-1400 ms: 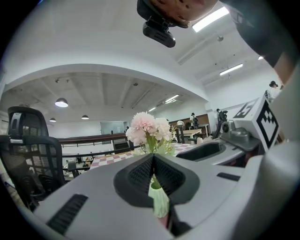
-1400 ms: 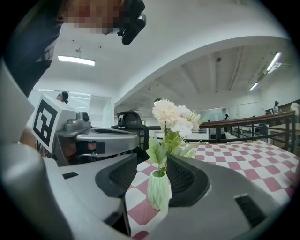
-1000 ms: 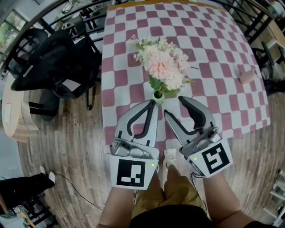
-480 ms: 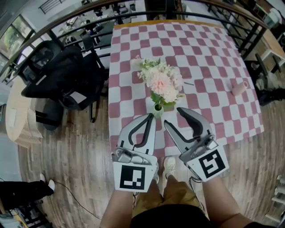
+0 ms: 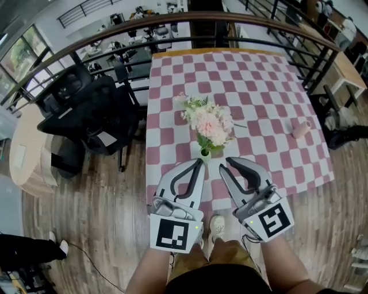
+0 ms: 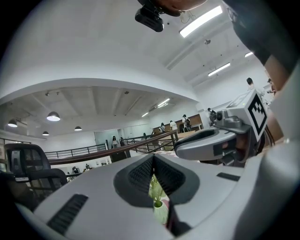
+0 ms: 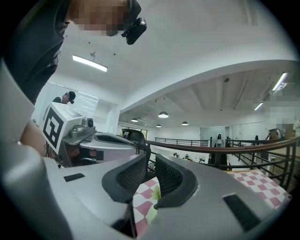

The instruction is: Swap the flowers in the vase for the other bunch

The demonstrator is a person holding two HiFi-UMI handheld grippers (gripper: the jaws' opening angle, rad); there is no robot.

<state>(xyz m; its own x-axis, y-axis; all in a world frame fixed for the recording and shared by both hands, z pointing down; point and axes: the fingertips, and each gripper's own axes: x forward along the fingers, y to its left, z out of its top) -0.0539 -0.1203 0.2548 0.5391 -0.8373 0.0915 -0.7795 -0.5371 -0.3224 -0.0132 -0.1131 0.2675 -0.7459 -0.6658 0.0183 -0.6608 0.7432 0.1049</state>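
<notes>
A bunch of pink and white flowers stands in a small pale vase near the front edge of a table with a pink-and-white checked cloth. No other bunch shows. My left gripper hangs just in front of the vase, its fingers meeting at the tip and nothing held. In the left gripper view the vase shows through the slit. My right gripper is beside it to the right. Its jaws have just been closing and stand a little apart with nothing between them.
A pinkish cup lies near the table's right edge. Black office chairs stand left of the table. A dark railing curves behind it. The person's shoe is on the wooden floor below the grippers.
Both grippers and the head camera have risen, so the table looks smaller and farther off. The right jaws have narrowed from wide open to a small gap. The flowers have not moved.
</notes>
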